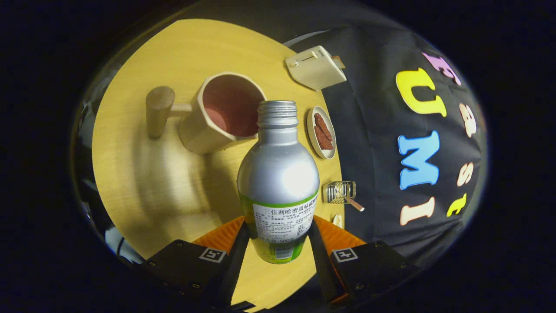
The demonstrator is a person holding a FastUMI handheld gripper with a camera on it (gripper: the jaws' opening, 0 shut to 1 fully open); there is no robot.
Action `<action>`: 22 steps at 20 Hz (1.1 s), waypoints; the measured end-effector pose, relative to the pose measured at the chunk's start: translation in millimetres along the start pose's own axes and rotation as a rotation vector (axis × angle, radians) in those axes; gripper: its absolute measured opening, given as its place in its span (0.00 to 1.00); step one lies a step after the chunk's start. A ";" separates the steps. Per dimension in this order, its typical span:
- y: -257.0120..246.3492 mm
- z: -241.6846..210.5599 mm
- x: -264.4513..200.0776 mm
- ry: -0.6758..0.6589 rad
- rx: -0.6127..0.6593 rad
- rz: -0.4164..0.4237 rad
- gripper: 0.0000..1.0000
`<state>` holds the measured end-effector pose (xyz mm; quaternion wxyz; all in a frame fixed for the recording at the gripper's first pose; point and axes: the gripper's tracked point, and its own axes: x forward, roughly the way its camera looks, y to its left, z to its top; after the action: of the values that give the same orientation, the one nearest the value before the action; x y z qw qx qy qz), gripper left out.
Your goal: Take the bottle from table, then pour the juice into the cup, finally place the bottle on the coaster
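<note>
From my remote station I see a pale wooden table point(143, 174) carrying a cream faceted cup point(226, 113) with a wooden peg handle and a reddish inside, resting beyond the fingers. Near the table's far edge by the black cloth wall stand a cream toaster point(315, 67), a small oval dish point(321, 132) holding brown pieces, and a small ribbed glass point(341, 192) with a stick beside it. The table's grain runs plain and bare around the cup.

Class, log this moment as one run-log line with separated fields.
phase: pour approach | tool: shut on bottle | bottle: uncapped, mouth tipped toward cup | cup: upright on table
</note>
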<state>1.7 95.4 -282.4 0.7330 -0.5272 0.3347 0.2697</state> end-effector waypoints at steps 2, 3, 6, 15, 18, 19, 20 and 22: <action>3.7 -0.7 0.6 -0.033 0.117 0.042 0.74; 6.4 1.9 1.9 -0.057 0.177 0.062 0.74; 0.4 7.6 7.0 -0.118 0.333 0.082 0.75; -24.6 14.9 38.9 -0.266 0.597 0.123 0.74; -34.2 20.0 47.8 -0.326 0.679 0.140 0.75; -37.8 22.4 49.1 -0.349 0.707 0.144 0.75; -41.1 23.3 53.1 -0.362 0.731 0.146 0.74; -46.6 26.3 60.3 -0.386 0.760 0.152 0.74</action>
<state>80.1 109.0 -295.8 0.9022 -0.1335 0.3050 0.2743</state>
